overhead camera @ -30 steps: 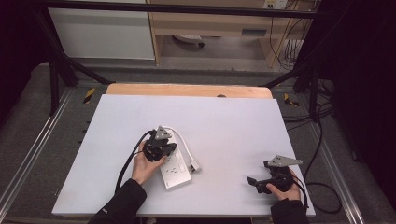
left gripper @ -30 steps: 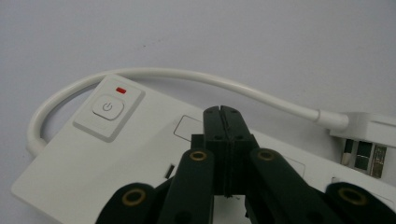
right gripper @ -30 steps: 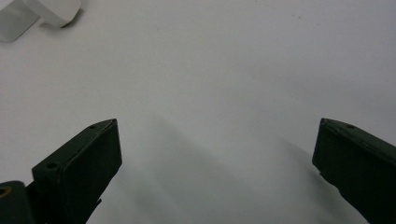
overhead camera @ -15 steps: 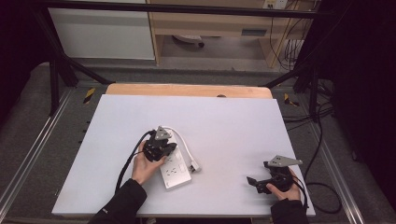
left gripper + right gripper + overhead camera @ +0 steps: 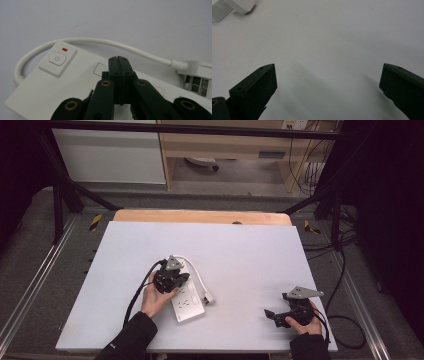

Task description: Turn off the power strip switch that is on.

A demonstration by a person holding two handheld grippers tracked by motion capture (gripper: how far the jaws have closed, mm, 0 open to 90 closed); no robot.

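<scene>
The table (image 5: 240, 270) is a plain pale grey-white sheet with a strip of light wood along its far edge, and on it lies a white power strip (image 5: 187, 300) with a white cable (image 5: 105, 43), a white plug (image 5: 197, 70) and a white power button (image 5: 57, 59) marked with a grey symbol beneath a small red light (image 5: 64, 49). Both the left gripper (image 5: 118, 61) and the right gripper (image 5: 328, 82) are matt black, the left showing brass-coloured rivets at its joints and each carrying a grey plate on top in the high view. The person's sleeves (image 5: 131, 340) are black, and the floor (image 5: 30, 250) around the table is dark grey with small yellow-and-black striped markers (image 5: 95, 221).
</scene>
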